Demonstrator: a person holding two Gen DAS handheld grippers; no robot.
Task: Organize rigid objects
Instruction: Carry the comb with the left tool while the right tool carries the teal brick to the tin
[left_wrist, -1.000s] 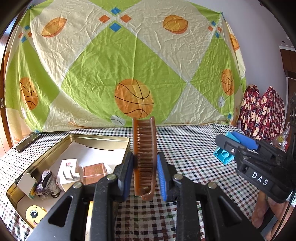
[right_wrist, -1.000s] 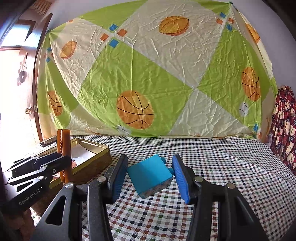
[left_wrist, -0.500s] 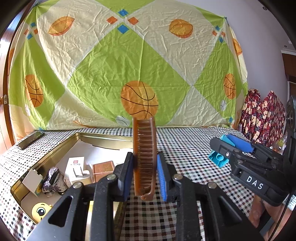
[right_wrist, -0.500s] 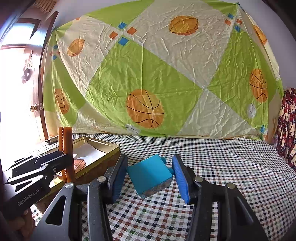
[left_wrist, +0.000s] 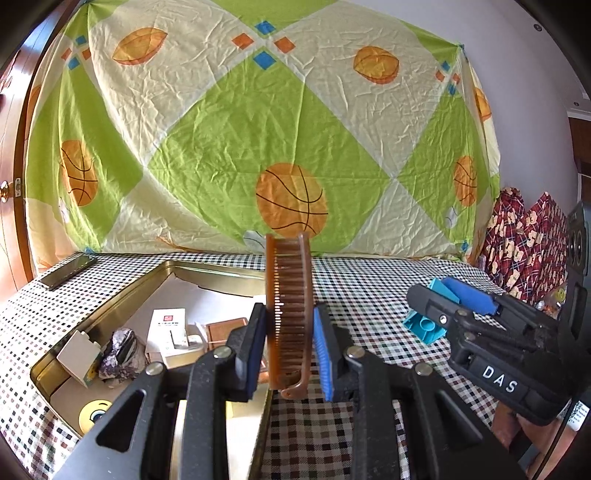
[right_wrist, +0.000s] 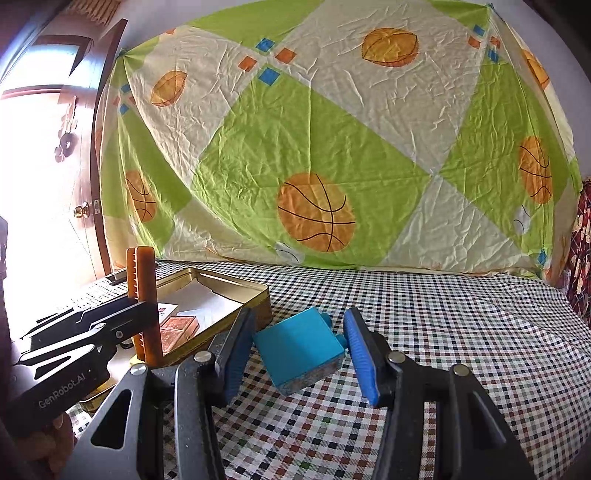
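My left gripper (left_wrist: 290, 347) is shut on a brown comb (left_wrist: 288, 295) and holds it upright over the right rim of the gold tin (left_wrist: 110, 306). The comb also shows in the right wrist view (right_wrist: 142, 291), above the tin (right_wrist: 236, 286). My right gripper (right_wrist: 295, 350) is shut on a blue toy block (right_wrist: 301, 349), held tilted above the checked cloth to the right of the tin. The block also shows in the left wrist view (left_wrist: 424, 325).
The tin holds a white box (left_wrist: 166, 328), a copper-coloured box (left_wrist: 225, 328), a dark lump (left_wrist: 120, 352), a small carton (left_wrist: 77, 356) and a yellow smiley disc (left_wrist: 94, 411). A phone (left_wrist: 68, 271) lies at the far left. A patterned sheet (left_wrist: 258, 129) hangs behind.
Both grippers have moved forward and a little left towards the tin, still holding the comb and the block. The tin sits nearer and larger in both views.
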